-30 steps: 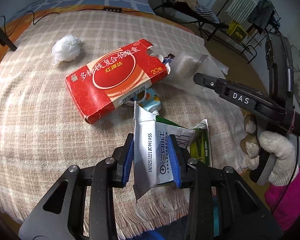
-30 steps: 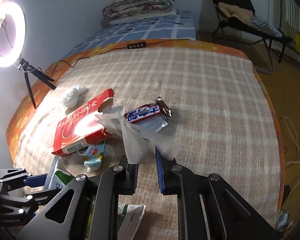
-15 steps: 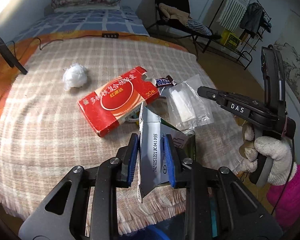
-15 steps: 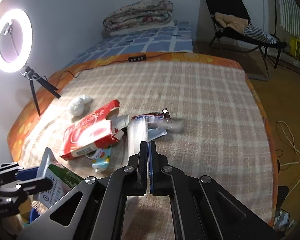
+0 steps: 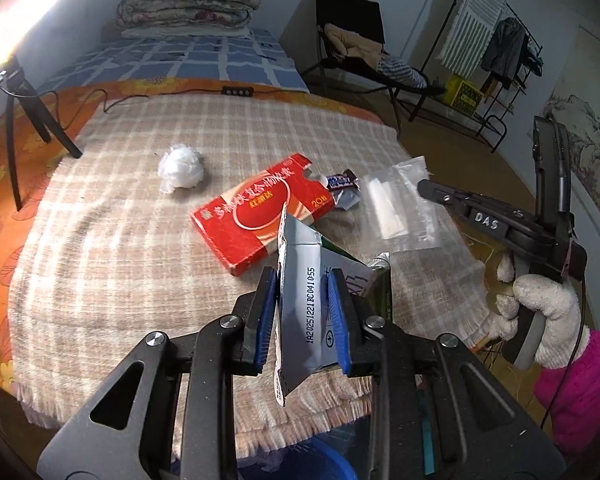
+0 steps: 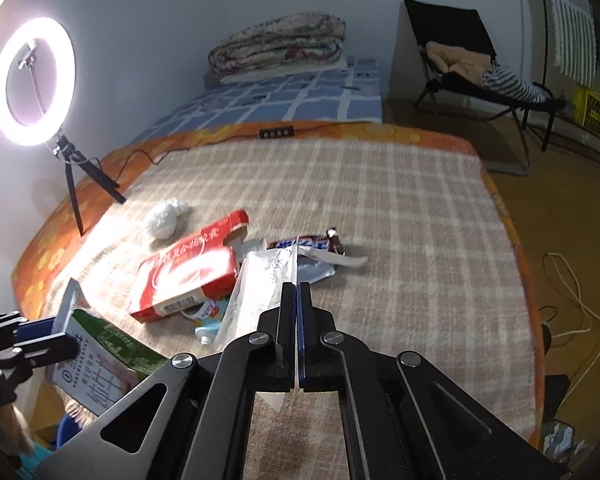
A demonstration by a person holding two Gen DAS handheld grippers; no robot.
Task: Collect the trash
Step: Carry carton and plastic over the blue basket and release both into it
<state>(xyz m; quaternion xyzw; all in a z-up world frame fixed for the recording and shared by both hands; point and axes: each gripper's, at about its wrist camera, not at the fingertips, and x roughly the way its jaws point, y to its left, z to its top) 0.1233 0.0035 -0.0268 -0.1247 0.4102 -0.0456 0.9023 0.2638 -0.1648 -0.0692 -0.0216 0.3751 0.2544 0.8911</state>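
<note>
The flattened milk carton (image 5: 306, 300) stands upright between the blue pads of the left gripper (image 5: 303, 312), which pinches it from both sides and holds it lifted above the near edge of the checked blanket (image 5: 112, 248). In the right wrist view the same carton (image 6: 100, 352) shows its green and white printed face at the lower left, clamped by the left gripper (image 6: 40, 340).

The clear plastic bag (image 6: 260, 292) runs edge-on into the right gripper (image 6: 297, 336), whose fingers are pressed together on its thin film. From the left wrist view the bag (image 5: 400, 212) hangs off the tip of the right gripper (image 5: 428, 190), raised above the blanket, with something white folded inside it.

On the blanket beyond lie a red box (image 5: 260, 216), a crumpled white tissue (image 5: 180, 168) and a candy bar wrapper (image 5: 342, 181). A small tube (image 6: 208, 320) pokes out from under the red box (image 6: 188, 276), mostly hidden. A white item beside the candy bar wrapper (image 6: 308, 243) is blurred and hard to identify. A blue container (image 5: 320, 460) below the blanket's edge is largely cut off by the gripper frame.
</note>
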